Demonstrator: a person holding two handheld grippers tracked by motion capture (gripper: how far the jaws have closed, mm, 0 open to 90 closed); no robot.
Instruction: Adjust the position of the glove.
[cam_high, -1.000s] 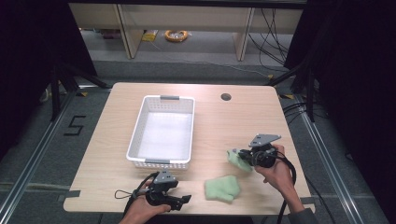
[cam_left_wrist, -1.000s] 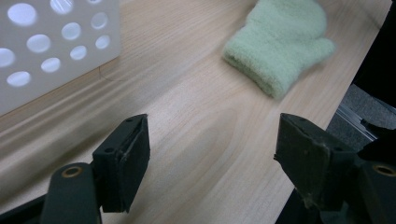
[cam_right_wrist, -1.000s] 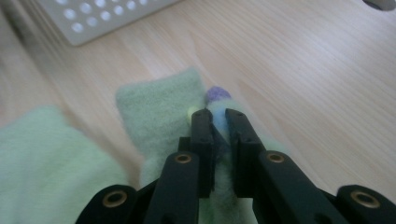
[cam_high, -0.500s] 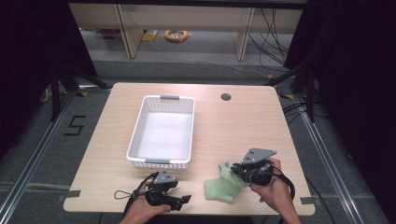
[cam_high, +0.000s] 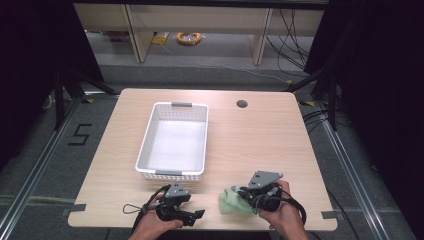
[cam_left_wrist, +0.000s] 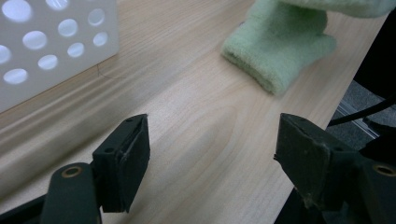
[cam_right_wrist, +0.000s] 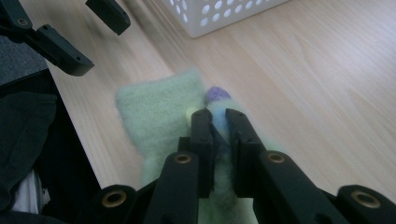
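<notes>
Two green socks sit at the counter's (cam_high: 260, 135) near edge: one sock (cam_right_wrist: 154, 109) lies flat, the other sock (cam_right_wrist: 219, 105) is clenched in the right gripper's (cam_high: 246, 194) fingers above it. One white basket (cam_high: 172, 140) stands just behind. The left gripper (cam_high: 192, 215) rests beside, fingers released.

Fuzzy pale-green cloth sock (cam_right_wrist: 159, 112), smooth matt wood-grain table (cam_high: 250, 135), perforated glossy white plastic basket (cam_high: 150, 135).
</notes>
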